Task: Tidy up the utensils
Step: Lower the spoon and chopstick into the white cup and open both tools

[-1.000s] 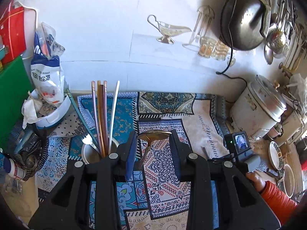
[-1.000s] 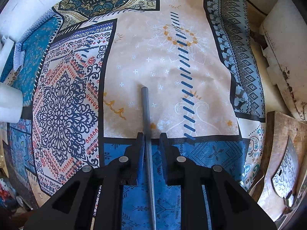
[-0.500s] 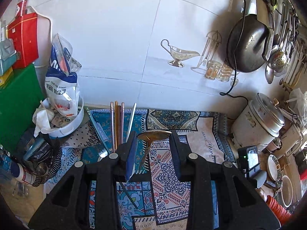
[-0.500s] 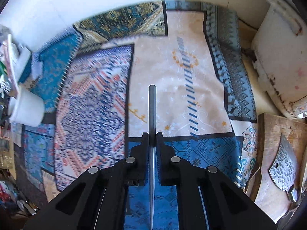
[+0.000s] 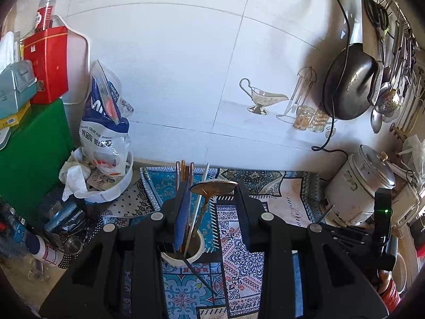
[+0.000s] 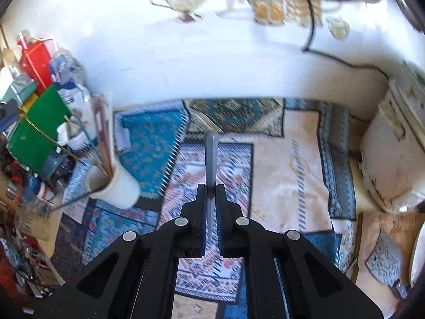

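My left gripper [image 5: 213, 186] is shut on a gold spoon [image 5: 213, 187]. The spoon's bowl sits across the fingertips and its handle slants down towards a white cup [image 5: 196, 255]. The cup stands on the patterned mat [image 5: 239, 252] just below the fingers and holds chopsticks [image 5: 183, 170] and thin sticks. My right gripper [image 6: 211, 186] is shut on a grey-handled utensil [image 6: 211, 156], which is held above the mat [image 6: 279, 172] with its handle pointing ahead. The same cup [image 6: 117, 186] is to the left of that gripper.
A rice cooker [image 5: 358, 186] stands at the right and a wok [image 5: 348, 85] hangs on the tiled wall. At the left are a white bowl of clutter [image 5: 106, 188] and a green board [image 5: 32, 159]. A cleaver [image 6: 385, 260] lies on a wooden board at the right.
The right gripper closed on the grey utensil, lifted it off the mat and tilted up towards the wall. The left gripper rose with the spoon, and the cup now sits under its fingers.
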A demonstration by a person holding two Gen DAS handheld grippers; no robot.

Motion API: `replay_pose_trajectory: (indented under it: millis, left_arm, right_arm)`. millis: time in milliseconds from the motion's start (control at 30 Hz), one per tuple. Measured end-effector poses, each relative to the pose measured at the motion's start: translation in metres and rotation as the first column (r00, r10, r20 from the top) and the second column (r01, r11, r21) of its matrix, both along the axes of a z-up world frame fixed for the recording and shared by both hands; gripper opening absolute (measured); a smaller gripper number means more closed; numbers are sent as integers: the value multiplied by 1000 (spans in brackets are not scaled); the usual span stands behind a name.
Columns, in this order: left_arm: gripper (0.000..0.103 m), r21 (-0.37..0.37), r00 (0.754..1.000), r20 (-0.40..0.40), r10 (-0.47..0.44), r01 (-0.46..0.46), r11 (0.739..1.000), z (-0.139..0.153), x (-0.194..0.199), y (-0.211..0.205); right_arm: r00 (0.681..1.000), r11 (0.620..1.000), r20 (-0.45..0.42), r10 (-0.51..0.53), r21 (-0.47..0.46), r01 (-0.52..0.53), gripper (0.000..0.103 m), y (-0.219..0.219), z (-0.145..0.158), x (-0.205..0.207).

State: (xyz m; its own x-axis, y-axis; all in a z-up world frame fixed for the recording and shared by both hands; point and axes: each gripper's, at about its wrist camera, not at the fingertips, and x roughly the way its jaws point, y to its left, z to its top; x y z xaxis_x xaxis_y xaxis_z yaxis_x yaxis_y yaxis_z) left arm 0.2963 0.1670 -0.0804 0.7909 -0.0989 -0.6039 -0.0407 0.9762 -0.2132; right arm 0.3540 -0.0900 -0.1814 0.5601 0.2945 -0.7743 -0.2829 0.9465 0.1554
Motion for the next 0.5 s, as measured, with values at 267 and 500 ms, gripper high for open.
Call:
replay_pose_trajectory:
  millis: [267,500]
  left_arm:
    - [33,-12,1000,5,30,-30,999,3,2,24]
    - [33,-39,998,-56,21,-23,999,-18,12,38]
  right_arm:
    - [985,994,137,104,30,-109,6,54,52,7]
    - [962,976,203,184,75,-203,6,101,79,11]
